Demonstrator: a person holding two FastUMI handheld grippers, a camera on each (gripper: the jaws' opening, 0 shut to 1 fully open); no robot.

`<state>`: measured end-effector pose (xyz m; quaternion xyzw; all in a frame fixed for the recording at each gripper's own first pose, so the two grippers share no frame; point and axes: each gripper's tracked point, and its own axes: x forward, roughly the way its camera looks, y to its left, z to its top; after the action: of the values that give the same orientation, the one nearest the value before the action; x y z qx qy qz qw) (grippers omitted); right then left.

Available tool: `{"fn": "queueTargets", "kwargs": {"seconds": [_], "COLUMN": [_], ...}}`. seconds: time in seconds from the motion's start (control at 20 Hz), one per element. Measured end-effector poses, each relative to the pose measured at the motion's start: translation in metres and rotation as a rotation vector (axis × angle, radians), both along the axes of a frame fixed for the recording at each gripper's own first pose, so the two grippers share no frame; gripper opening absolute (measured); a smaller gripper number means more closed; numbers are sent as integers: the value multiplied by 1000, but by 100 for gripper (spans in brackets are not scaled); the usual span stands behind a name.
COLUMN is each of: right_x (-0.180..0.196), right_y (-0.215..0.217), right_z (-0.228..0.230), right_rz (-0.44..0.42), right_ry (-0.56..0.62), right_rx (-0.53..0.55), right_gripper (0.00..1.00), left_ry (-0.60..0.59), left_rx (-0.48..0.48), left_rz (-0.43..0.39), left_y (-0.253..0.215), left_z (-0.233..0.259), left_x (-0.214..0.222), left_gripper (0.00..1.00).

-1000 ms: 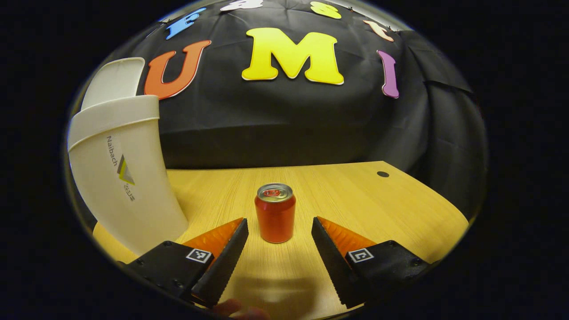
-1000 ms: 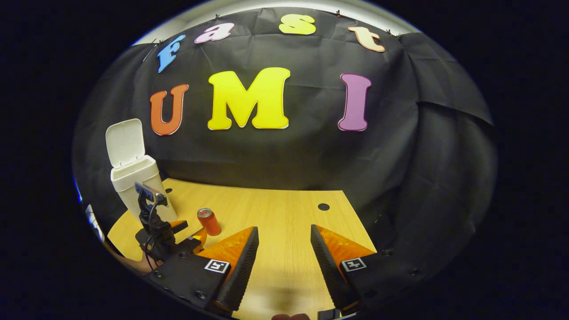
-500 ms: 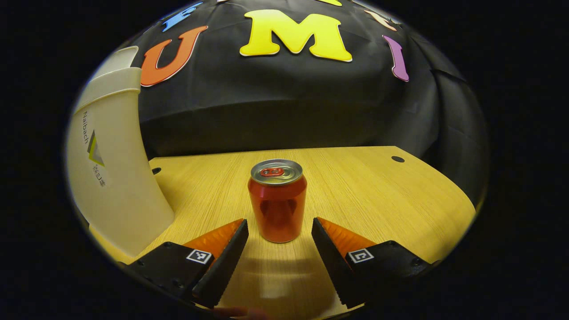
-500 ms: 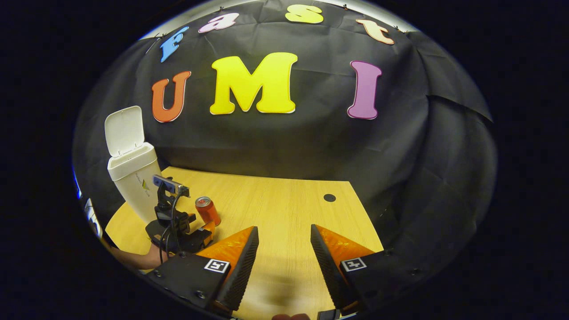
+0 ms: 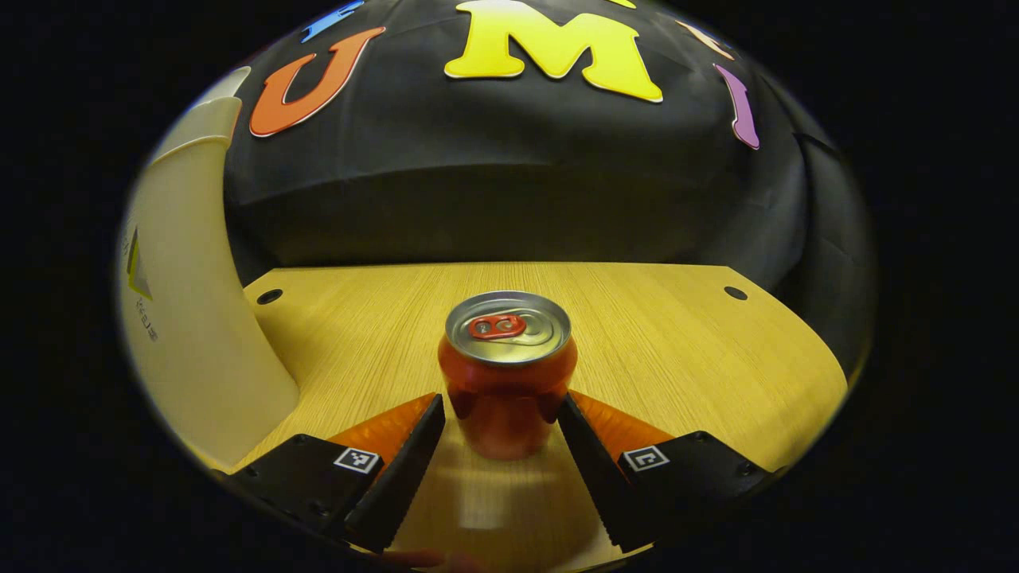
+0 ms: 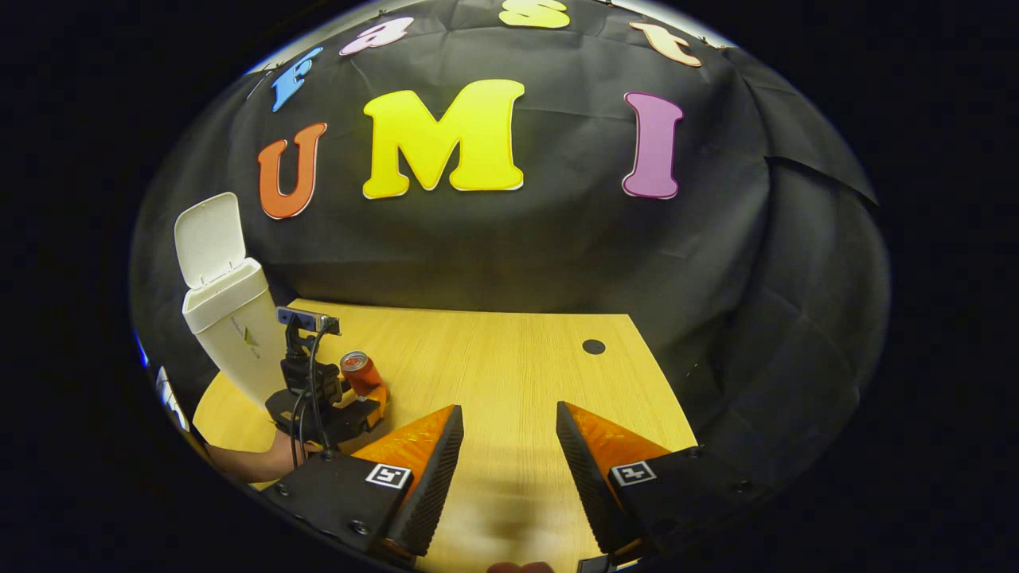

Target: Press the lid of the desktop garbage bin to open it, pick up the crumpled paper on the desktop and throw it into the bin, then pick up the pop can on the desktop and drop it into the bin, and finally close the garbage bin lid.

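Red pop can (image 5: 507, 374) is standing upright on the wooden desktop (image 5: 685, 350), sitting right between the left gripper (image 5: 500, 426)'s two fingers. The jaws are spread wide, one finger on each side of the can; whether they actually touch it I can't tell, it doesn't look pinched. White garbage bin (image 5: 187, 318) is just off to the left in the left gripper view. In the right gripper view the bin's lid (image 6: 208, 237) is flipped up, so it's open, and the left gripper is near its base with the can in its jaws. The right gripper (image 6: 503, 450) hovers over bare desk well apart from all that, fingers spread with nothing between them.
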<state>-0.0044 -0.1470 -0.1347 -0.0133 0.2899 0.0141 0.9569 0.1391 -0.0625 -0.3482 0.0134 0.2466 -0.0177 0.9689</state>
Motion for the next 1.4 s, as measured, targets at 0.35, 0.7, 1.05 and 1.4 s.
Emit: {"fn": "queueTargets", "kwargs": {"seconds": [0.35, 0.7, 1.05, 1.4], "right_x": [3, -7, -34, -36], "right_y": [5, 9, 35, 72], "right_z": [3, 13, 27, 52], "right_rz": [8, 3, 31, 70], "right_ry": [-6, -27, -82, -157], "right_rx": [-14, -4, 38, 119], "right_gripper": [75, 75, 76, 75], "left_ry": [58, 17, -175, -404], "left_rx": [-9, -25, -39, 58], "left_rz": [-21, -23, -3, 138], "left_y": [-6, -2, 22, 108], "left_z": [-15, 17, 161, 306], "left_x": [3, -3, -17, -26], "left_gripper": [95, 86, 86, 85]}}
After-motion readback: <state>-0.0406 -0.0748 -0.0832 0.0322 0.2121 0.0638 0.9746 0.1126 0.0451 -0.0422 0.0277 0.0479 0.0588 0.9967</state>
